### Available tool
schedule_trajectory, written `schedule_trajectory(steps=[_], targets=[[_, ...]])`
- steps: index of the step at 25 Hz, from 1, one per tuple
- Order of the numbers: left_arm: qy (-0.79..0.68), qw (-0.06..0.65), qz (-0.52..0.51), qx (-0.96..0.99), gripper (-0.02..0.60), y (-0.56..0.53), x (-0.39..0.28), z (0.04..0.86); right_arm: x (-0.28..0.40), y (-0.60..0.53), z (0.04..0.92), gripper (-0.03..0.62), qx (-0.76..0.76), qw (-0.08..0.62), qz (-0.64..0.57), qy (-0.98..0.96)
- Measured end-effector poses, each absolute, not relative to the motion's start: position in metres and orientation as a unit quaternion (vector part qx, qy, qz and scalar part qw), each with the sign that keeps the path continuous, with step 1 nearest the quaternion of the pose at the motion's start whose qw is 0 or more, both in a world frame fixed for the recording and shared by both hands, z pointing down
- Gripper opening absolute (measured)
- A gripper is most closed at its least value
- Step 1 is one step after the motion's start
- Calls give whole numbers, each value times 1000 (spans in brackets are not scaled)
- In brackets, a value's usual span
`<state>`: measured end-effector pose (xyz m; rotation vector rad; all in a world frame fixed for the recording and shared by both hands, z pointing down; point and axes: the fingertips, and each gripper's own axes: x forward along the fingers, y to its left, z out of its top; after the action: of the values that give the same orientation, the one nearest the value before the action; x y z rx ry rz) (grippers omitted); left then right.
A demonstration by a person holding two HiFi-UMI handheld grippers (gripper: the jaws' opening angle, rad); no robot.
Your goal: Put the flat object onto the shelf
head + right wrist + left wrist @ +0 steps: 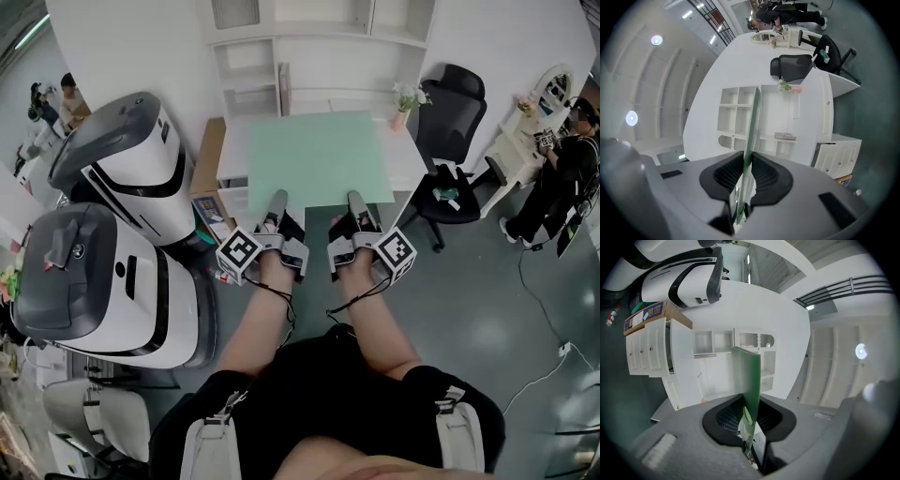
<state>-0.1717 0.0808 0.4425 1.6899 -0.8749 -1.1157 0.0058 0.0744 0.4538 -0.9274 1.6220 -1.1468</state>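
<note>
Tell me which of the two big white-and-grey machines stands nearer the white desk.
The upper machine in the head view, right beside the brown box at the desk's side. The lower machine stands nearer the person.

The thin, rectangular pale-green sheet [319, 155] is lying roughly level, being held up at 2 spots along its near edge. Its far edge is pointing at the white shelf unit [323, 66], standing just beyond.
</note>
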Motion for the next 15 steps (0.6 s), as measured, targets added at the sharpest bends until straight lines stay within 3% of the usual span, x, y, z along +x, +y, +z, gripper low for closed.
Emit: schedule_trajectory(steps=[15], targets=[[-353,462,-431,690,66,37,-159,453,20,34,469,52,-378,472,-469,643]])
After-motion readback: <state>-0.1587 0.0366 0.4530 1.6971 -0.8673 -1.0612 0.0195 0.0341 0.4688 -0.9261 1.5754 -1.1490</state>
